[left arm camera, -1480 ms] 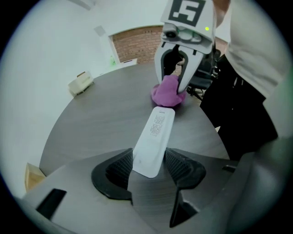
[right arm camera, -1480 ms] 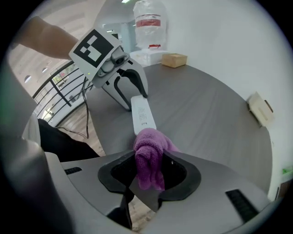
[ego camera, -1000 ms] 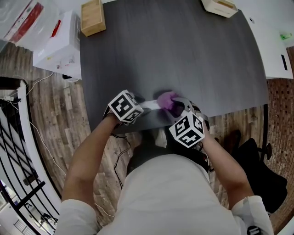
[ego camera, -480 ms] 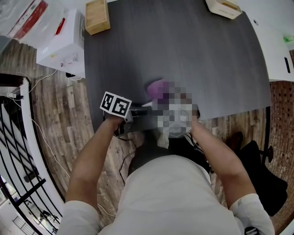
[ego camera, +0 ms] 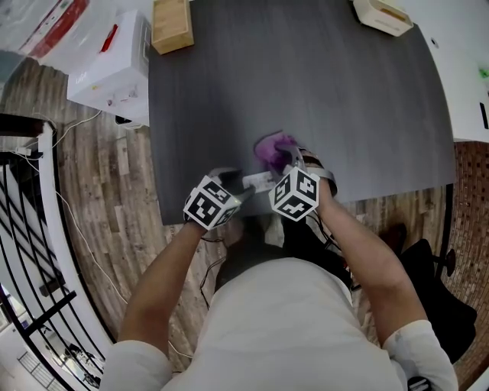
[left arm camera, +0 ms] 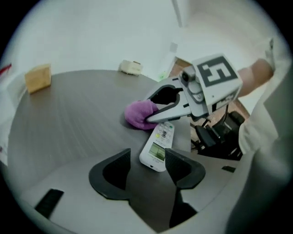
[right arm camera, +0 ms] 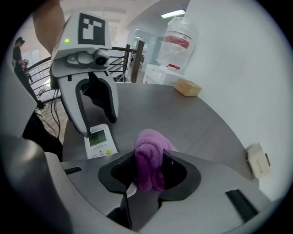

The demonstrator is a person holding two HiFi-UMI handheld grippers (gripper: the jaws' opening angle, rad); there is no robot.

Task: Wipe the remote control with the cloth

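A white remote control (ego camera: pixel 258 181) (left arm camera: pixel 158 146) (right arm camera: pixel 99 141) lies flat near the table's front edge. My left gripper (ego camera: pixel 234 183) (left arm camera: pixel 147 160) straddles its near end. Its jaws have just opened a little, and a gap shows beside one pad, so it is open. My right gripper (ego camera: pixel 284 162) (right arm camera: pixel 149 171) is shut on a bunched purple cloth (ego camera: pixel 273 149) (left arm camera: pixel 139 114) (right arm camera: pixel 149 155). The cloth rests on the table at the remote's far end. In the left gripper view the right gripper (left arm camera: pixel 151 109) comes in from the right.
A dark grey table (ego camera: pixel 321 92) carries a wooden block (ego camera: pixel 171 23) (right arm camera: pixel 188 87) at the far left and a pale tray (ego camera: pixel 384 15) (right arm camera: pixel 257 160) at the far right. A white box (ego camera: pixel 111 65) and a railing (ego camera: pixel 46 252) are on the left.
My right gripper has carried the cloth lower and closer to my left gripper. My left gripper has tilted and drawn back toward the table's front edge. The remote stays put.
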